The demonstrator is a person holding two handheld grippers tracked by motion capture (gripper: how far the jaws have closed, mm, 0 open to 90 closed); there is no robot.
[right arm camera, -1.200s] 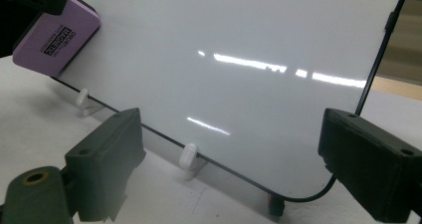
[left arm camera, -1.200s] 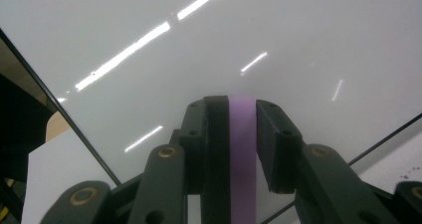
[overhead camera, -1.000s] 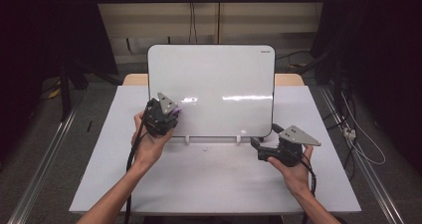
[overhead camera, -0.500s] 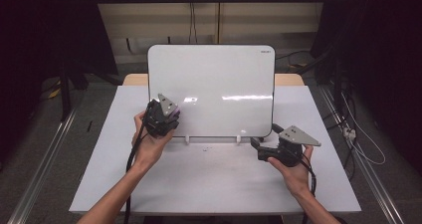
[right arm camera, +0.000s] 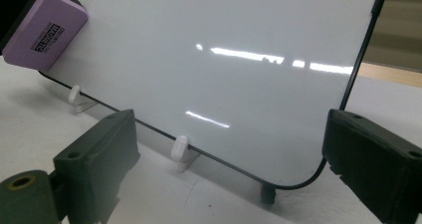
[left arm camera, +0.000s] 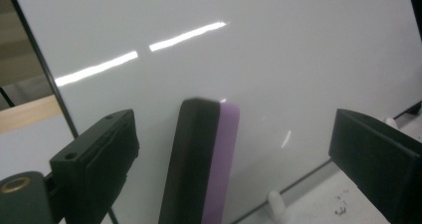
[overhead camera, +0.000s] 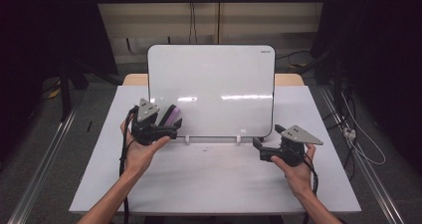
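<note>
Left gripper [overhead camera: 166,127] jaws just opened wide, purple whiteboard eraser [left arm camera: 201,164] loose between them, against whiteboard [overhead camera: 211,84]. Right gripper [overhead camera: 259,147] open, empty, near whiteboard's lower edge.

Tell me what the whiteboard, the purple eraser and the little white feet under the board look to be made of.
Whiteboard: smooth, glossy white coated panel with a thin dark rim; it mirrors the ceiling lights as sharp streaks.
Eraser: matte purple body, probably foam or soft plastic, with a printed label; in the left gripper view a dark layer, likely felt, backs it.
Feet: white, slightly shiny, probably moulded plastic.
</note>
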